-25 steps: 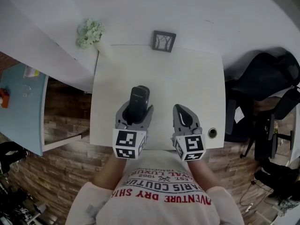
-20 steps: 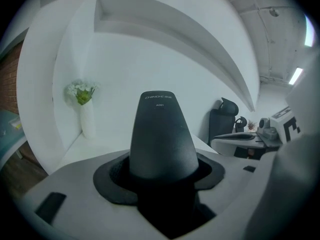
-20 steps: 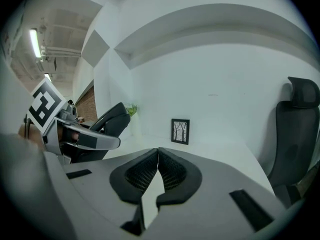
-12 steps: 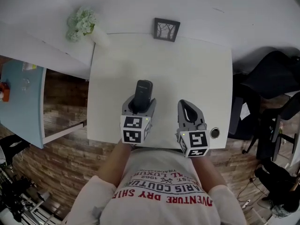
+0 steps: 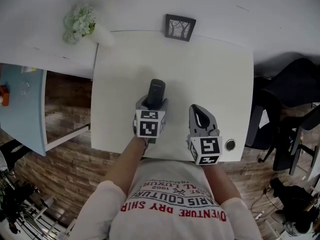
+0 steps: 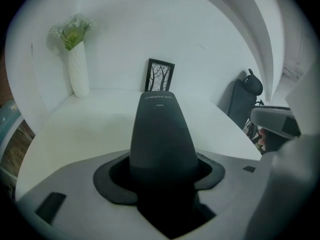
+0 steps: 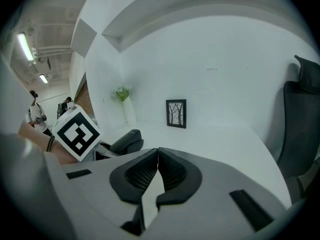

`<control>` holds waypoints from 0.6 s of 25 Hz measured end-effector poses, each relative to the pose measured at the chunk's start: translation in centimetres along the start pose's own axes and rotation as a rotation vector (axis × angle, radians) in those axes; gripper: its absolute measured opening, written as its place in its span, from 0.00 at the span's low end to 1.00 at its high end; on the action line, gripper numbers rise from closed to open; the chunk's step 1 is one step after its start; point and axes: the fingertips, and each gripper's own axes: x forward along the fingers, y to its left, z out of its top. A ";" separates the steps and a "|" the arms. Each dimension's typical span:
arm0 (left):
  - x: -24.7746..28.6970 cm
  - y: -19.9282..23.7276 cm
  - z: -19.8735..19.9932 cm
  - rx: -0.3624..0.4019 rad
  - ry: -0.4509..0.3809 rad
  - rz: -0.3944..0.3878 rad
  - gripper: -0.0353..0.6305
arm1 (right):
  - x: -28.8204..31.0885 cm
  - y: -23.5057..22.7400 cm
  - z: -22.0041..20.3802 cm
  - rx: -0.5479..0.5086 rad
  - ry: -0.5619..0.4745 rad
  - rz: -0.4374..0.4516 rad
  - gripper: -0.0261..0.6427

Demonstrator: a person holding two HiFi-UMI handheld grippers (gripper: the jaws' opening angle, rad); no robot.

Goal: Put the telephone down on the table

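Observation:
A dark grey cordless telephone (image 5: 155, 92) (image 6: 162, 139) sticks out forward from my left gripper (image 5: 152, 103) (image 6: 165, 176), whose jaws are shut on its lower end. In the head view it hangs over the middle of the white table (image 5: 210, 74), its far end pointing at the back wall. The telephone (image 7: 125, 140) also shows in the right gripper view, left of centre. My right gripper (image 5: 201, 118) (image 7: 158, 173) is to the right of the left one, near the table's front edge, shut with nothing between its pads.
A small framed tree picture (image 5: 179, 27) (image 6: 159, 75) (image 7: 176, 113) leans against the wall at the table's back edge. A white vase of flowers (image 5: 80, 23) (image 6: 76, 59) stands at the back left. A round cable hole (image 5: 230, 144) is at the front right corner. Black chairs (image 5: 290, 119) stand right of the table.
My left gripper has moved a little forward and to the right with the telephone, which now points more straight ahead. The right gripper has hardly shifted.

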 end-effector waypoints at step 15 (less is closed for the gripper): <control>3.0 0.3 -1.5 0.047 0.203 0.032 0.49 | 1.9 0.1 -0.6 0.025 0.034 0.014 0.08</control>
